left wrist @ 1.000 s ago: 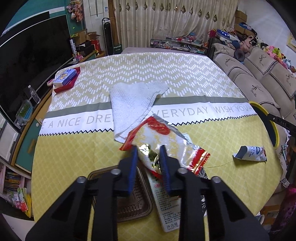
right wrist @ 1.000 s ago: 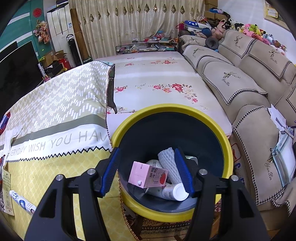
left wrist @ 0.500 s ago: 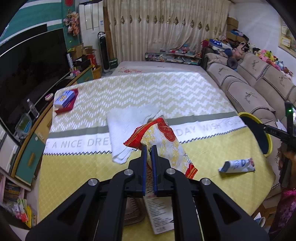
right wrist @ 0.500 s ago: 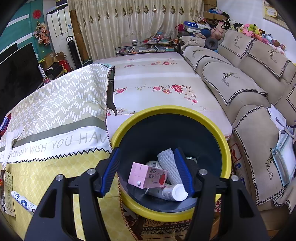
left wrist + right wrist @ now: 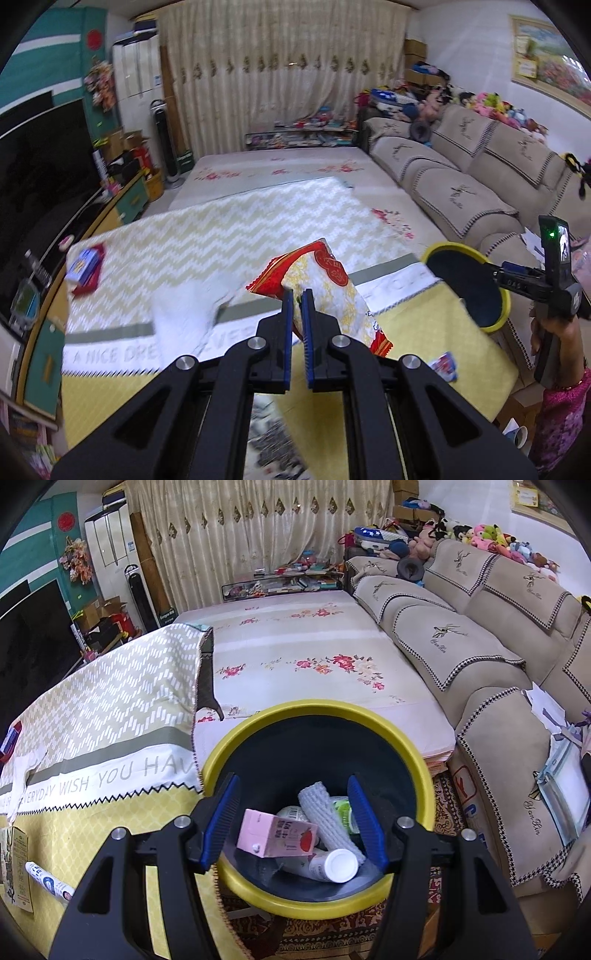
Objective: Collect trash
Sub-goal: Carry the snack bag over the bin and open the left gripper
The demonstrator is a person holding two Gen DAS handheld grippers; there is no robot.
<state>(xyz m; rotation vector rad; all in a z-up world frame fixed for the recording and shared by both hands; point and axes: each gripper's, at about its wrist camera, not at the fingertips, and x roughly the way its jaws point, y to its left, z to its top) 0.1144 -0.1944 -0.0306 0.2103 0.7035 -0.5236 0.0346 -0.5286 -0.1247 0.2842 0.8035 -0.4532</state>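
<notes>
The tablecloth [image 5: 110, 716] carries a white band of grey capitals; in the right wrist view it reads "EVERYDAY WISH YOU HAV", cut off by the yellow-rimmed bin [image 5: 317, 709]; in the left wrist view the blurred near-left stretch reads "A NICE DRE"; the sofa cushion covers [image 5: 443, 642] bear a small script under an embroidered bird, too small to read; print on the pink carton [image 5: 277, 834] in the bin and on the paper label [image 5: 16, 867] at the near left is illegible.
</notes>
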